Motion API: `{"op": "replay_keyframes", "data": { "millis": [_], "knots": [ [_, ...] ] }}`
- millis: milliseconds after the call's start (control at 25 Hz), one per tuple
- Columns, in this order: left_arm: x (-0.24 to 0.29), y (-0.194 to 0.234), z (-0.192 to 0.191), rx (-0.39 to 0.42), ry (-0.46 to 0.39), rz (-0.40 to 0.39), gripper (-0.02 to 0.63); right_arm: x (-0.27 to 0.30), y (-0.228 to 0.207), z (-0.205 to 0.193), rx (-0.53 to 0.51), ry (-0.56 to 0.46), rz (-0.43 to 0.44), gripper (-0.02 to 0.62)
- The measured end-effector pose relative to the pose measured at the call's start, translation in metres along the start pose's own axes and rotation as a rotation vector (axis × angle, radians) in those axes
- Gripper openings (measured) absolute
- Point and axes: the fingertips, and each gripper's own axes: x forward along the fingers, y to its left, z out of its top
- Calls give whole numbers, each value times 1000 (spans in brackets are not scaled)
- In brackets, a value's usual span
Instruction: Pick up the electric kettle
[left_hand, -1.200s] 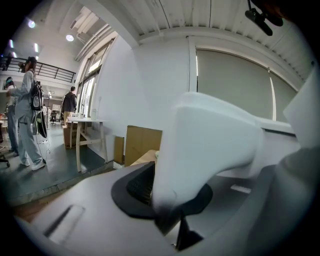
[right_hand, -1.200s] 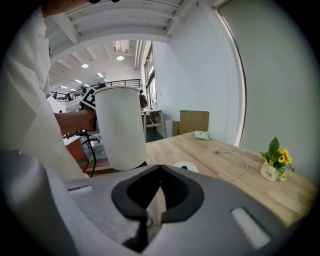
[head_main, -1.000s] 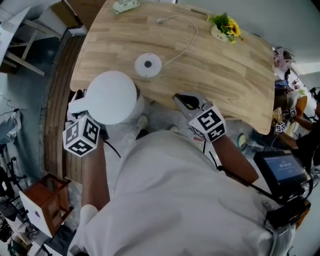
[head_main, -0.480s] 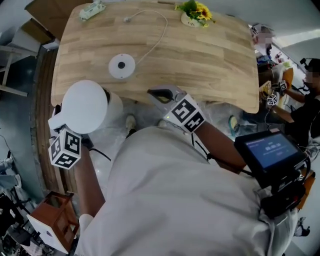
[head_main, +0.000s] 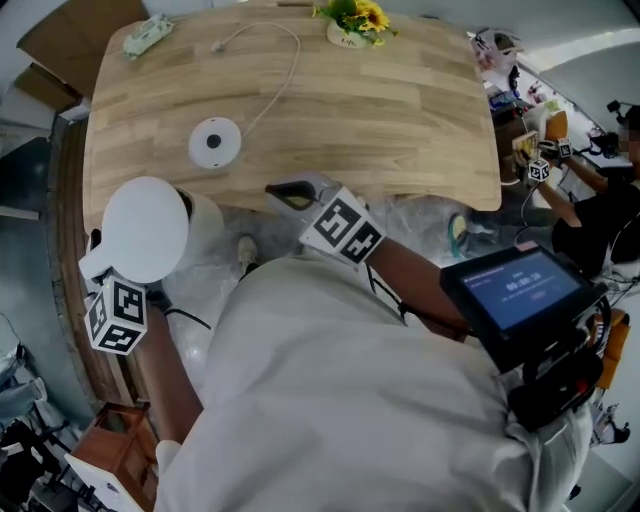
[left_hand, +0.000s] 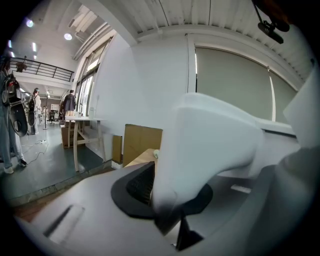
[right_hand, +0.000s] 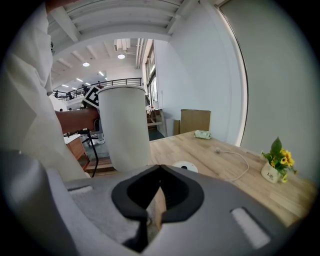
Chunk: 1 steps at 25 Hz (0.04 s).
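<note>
One kettle (white) in left hand-held gripper

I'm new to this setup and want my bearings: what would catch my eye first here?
First, the white electric kettle, held in the air off the near left corner of the wooden table, with the left claw shut on its handle. Its round base sits bare on the table, and a pot of sunflowers stands at the far edge. The right claw is shut and empty by the near edge.
</note>
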Motion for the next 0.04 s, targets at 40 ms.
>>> {"op": "replay_keyframes", "data": {
  "millis": [40],
  "knots": [
    [0, 0, 1, 2, -2, 1, 64, 0, 0, 0, -1, -2, 1, 2]
  ]
}}
